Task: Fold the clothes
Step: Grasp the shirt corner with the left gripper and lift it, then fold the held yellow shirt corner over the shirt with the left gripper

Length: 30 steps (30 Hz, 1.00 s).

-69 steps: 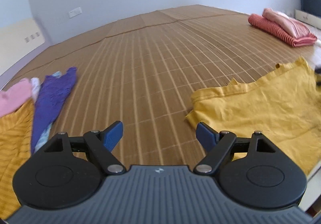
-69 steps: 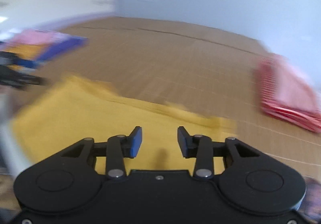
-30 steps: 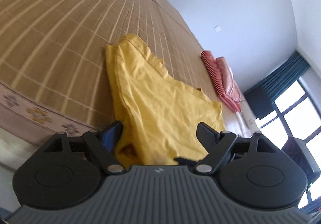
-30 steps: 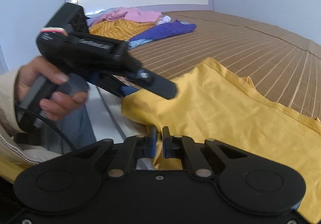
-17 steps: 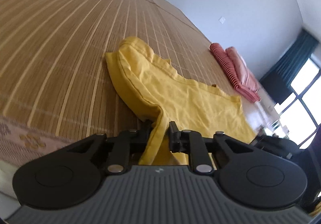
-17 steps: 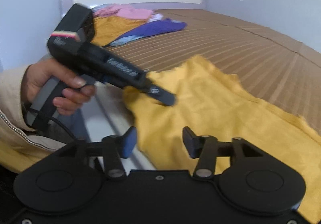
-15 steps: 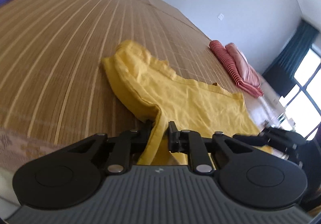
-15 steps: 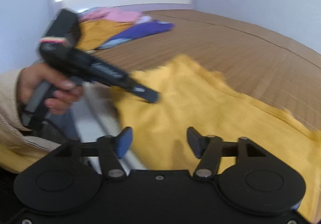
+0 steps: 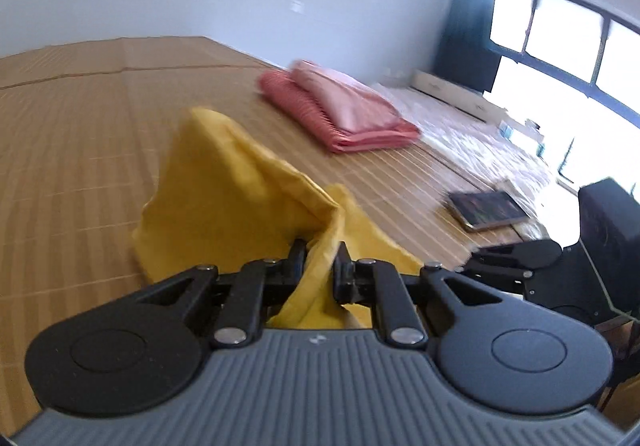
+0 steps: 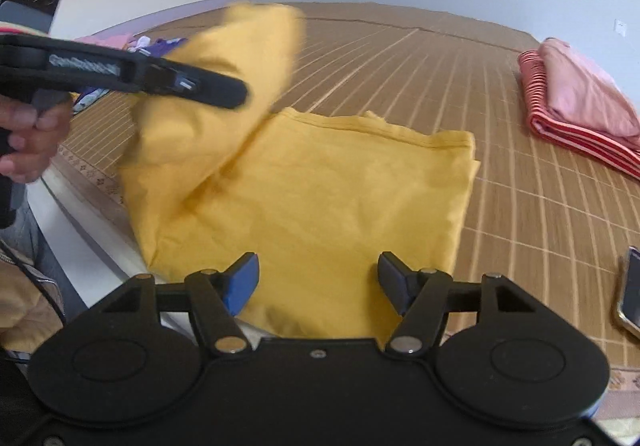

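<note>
Person's hand [image 10: 28,134]: gripping the left tool's handle at 9 o'clock in the right wrist view, sleeve showing below it.
Left claw [image 9: 320,266]: pinching a bunched edge of the yellow garment [image 10: 320,198], jaws nearly together with cloth pressed between them; reaching in from 9 o'clock in the right wrist view [image 10: 236,90], lifting a flap off the mat.
Yellow garment: lying on the bamboo mat [image 10: 400,66] of the bed, near the bed's front edge; the left part raised and blurring with motion, the rest lying flat and spreading toward 3 o'clock.
Unfolded clothes [image 10: 132,44]: piling up at 10 o'clock by the headboard, pink and purple, mostly hiding behind the left tool.
Right claw [image 10: 318,284]: standing wide, jaws gaping over the garment's near edge, gripping nothing.
Folded stack [image 10: 576,106]: resting on the mat at 2 o'clock, pink piece lying on a red striped one, well apart from the yellow garment.
Dark flat item [image 10: 630,294]: lying at 4 o'clock, too cut off for telling what.
</note>
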### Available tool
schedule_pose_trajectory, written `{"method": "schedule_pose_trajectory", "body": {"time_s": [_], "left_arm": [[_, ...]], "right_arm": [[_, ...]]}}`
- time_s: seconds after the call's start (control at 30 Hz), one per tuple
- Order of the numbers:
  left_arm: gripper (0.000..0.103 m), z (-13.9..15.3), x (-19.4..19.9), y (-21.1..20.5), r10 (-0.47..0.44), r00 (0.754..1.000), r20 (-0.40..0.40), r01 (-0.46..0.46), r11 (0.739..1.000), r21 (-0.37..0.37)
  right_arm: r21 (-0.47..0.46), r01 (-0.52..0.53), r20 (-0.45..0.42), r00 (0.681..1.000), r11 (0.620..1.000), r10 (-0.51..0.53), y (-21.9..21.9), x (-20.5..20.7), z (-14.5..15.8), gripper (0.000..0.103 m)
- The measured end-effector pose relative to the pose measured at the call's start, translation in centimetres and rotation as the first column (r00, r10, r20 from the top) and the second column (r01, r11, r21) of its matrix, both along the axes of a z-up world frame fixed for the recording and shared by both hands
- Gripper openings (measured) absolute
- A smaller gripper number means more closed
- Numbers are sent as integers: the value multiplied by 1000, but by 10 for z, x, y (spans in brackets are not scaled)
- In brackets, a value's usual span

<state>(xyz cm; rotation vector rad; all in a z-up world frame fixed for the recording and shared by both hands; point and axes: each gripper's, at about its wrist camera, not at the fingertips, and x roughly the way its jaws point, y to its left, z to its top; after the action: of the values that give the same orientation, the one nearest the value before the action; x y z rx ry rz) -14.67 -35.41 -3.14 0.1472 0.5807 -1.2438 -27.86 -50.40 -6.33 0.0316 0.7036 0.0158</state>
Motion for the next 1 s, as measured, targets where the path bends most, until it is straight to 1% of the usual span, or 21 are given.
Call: {"method": "schedule_pose_trajectory", "body": {"time_s": [0.07, 0.13, 0.23, 0.43, 0.47, 0.53, 0.57, 0.63, 0.73, 0.9, 1.0], "left_arm": [[16, -8, -7, -16, -36, 999, -20, 36, 999, 19], [16, -16, -17, -25, -55, 998, -21, 56, 997, 50], [16, -24, -28, -34, -75, 997, -3, 75, 992, 98], [17, -28, -37, -39, -114, 993, 29, 109, 985, 133], [24, -30, -40, -43, -115, 993, 21, 111, 985, 132], [28, -30, -40, -42, -118, 993, -7, 118, 985, 124], [33, -30, -40, -41, -119, 993, -21, 121, 985, 119], [38, -31, -39, -40, -123, 992, -27, 125, 985, 122], [39, -35, -39, -38, -120, 993, -4, 119, 981, 152], [39, -42, -36, -32, -117, 993, -4, 117, 981, 155], [39, -44, -40, -28, -116, 992, 40, 108, 979, 173]], "right_arm": [[2, -7, 6, 1000, 1000, 7, -3, -7, -1, 68], [7, -23, 11, 1000, 1000, 23, -5, -11, -2, 69], [12, -52, 20, 998, 999, 51, -7, -19, -5, 72], [48, -79, 37, 996, 996, 77, -12, -30, -3, 73], [55, -75, 36, 997, 996, 73, -13, -31, -2, 73], [54, -62, 41, 997, 997, 60, -16, -33, 4, 73], [48, -57, 41, 998, 997, 55, -17, -32, 5, 73], [38, -49, 40, 998, 998, 48, -18, -31, 7, 73], [27, -36, 31, 999, 999, 35, -22, -34, 9, 73], [7, 12, 11, 1000, 1000, -12, -34, -47, 14, 73], [28, 68, 21, 997, 997, -68, -48, -51, 17, 75]]}}
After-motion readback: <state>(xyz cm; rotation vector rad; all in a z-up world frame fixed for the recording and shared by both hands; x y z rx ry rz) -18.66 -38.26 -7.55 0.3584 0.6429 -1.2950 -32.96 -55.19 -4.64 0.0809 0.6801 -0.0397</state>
